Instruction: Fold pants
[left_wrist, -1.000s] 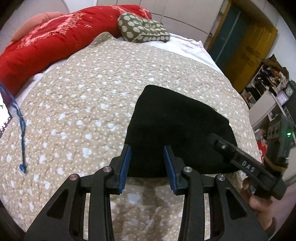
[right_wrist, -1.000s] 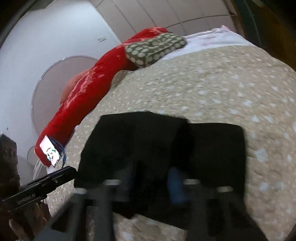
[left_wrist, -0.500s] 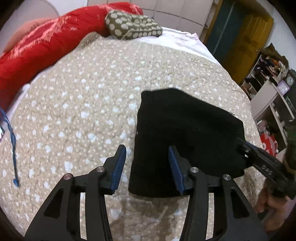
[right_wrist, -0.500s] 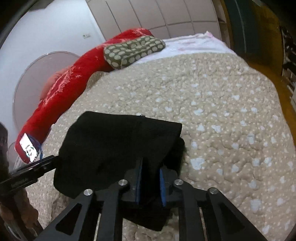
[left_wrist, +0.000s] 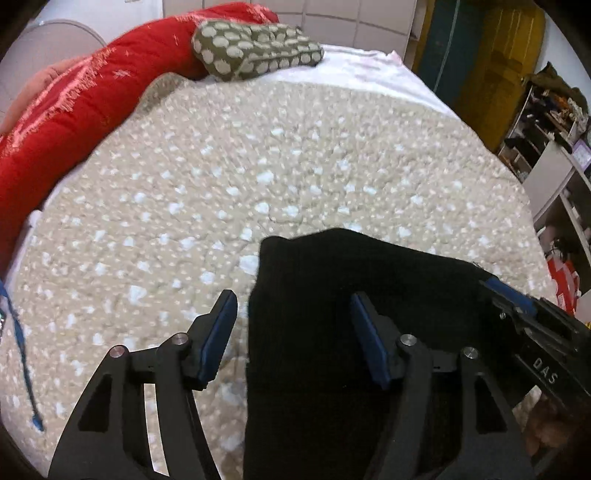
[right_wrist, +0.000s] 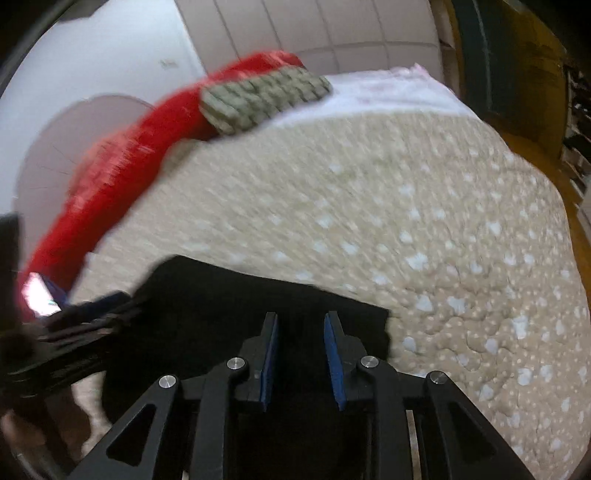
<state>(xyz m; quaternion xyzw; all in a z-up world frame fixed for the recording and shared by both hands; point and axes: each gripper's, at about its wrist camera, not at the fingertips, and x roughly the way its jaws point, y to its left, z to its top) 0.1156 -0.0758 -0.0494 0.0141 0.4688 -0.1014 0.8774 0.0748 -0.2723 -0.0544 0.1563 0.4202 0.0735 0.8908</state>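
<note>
A beige dotted quilt (left_wrist: 295, 166) covers the bed. A red blanket (left_wrist: 74, 110) runs along its far left edge, with a spotted pillow (left_wrist: 255, 48) at the far end. The folded black pants (left_wrist: 369, 295) lie on the near part of the quilt. The left gripper (left_wrist: 293, 332) is spread wide over the pants' left edge, grasping nothing. The right gripper (right_wrist: 301, 350) hovers above the pants, parted, released.

matt black cloth pants (left_wrist: 369, 280), nubbly quilted bedspread (left_wrist: 258, 166), glossy red blanket (left_wrist: 92, 92)
</note>
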